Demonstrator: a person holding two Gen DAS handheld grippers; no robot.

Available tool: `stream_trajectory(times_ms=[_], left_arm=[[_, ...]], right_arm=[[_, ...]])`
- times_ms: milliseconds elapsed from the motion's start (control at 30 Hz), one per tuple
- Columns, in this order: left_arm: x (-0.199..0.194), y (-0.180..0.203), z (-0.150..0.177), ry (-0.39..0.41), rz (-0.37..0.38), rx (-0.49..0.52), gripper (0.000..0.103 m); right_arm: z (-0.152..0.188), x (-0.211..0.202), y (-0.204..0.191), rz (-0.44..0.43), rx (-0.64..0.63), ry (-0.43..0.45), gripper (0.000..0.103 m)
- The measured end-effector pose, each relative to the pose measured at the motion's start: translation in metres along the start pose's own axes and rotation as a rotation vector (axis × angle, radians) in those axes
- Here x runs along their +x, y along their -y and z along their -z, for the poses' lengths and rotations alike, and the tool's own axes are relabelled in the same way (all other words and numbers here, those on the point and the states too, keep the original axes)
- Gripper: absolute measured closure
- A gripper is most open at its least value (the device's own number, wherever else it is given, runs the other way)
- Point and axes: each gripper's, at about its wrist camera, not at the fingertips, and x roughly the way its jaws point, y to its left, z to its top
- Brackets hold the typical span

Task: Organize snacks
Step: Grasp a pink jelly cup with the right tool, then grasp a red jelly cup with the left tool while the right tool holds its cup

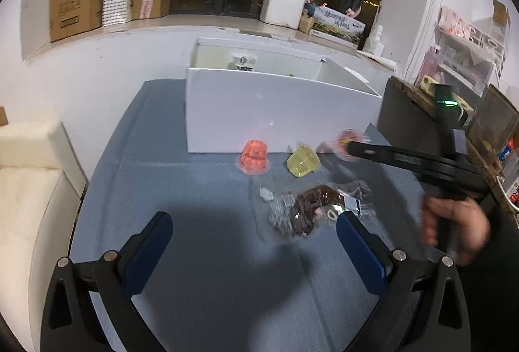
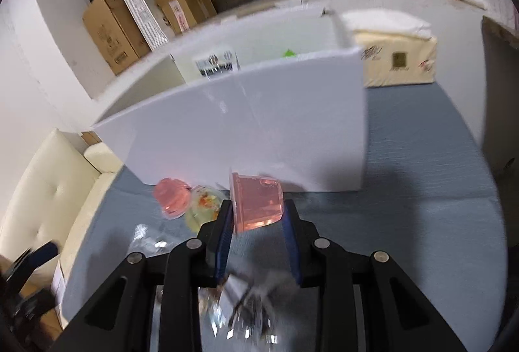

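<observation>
One pink jelly cup sits clamped between the blue pads of the right gripper, tipped on its side so its flat lid edge faces the left pad and its rounded body the right one. Straight ahead of those jaws and just above them rises the near wall of the white box, so the move to come looks like a lift up and forward over that rim (a packet and something green already lie inside). Left of the jaws, on the blue cloth, rest a second pink jelly cup and a pale yellow jelly cup, touching. The left gripper hangs with its jaws wide apart and nothing between them; a dark snack packet in clear wrap lies just ahead, beside its right finger, nearer to this hand than either loose cup.
</observation>
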Motion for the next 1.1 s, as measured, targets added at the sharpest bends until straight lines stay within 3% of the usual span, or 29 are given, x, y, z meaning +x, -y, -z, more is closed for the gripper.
stream_trajectory(times_ms=[267, 400, 533, 567, 667, 700, 1100], left_arm=[[0.081, 0.000, -0.040, -0.066, -0.062, -0.003, 0.000], [0.115, 0.002, -0.054, -0.090, -0.129, -0.015, 0.000], [0.138, 0.005, -0.057, -0.128, -0.139, -0.007, 0.001], [0.143, 0.005, -0.057, -0.136, -0.123, -0.009, 0.003], [0.155, 0.008, -0.055, -0.175, -0.119, 0.000, 0.052], [0.154, 0.009, -0.054, -0.161, -0.121, 0.004, 0.057], [0.127, 0.011, -0.053, -0.101, -0.069, 0.024, 0.063]], right_arm=[[0.037, -0.081, 0.001, -0.052, -0.002, 0.069, 0.071], [0.047, -0.100, 0.001, -0.049, 0.001, 0.076, 0.071], [0.053, -0.107, 0.003, -0.057, 0.012, 0.076, 0.071], [0.053, -0.108, 0.005, -0.058, 0.012, 0.075, 0.071], [0.054, -0.108, 0.006, -0.053, 0.004, 0.077, 0.071], [0.054, -0.108, 0.007, -0.053, 0.007, 0.077, 0.071], [0.057, -0.100, 0.003, -0.070, 0.004, 0.067, 0.071]])
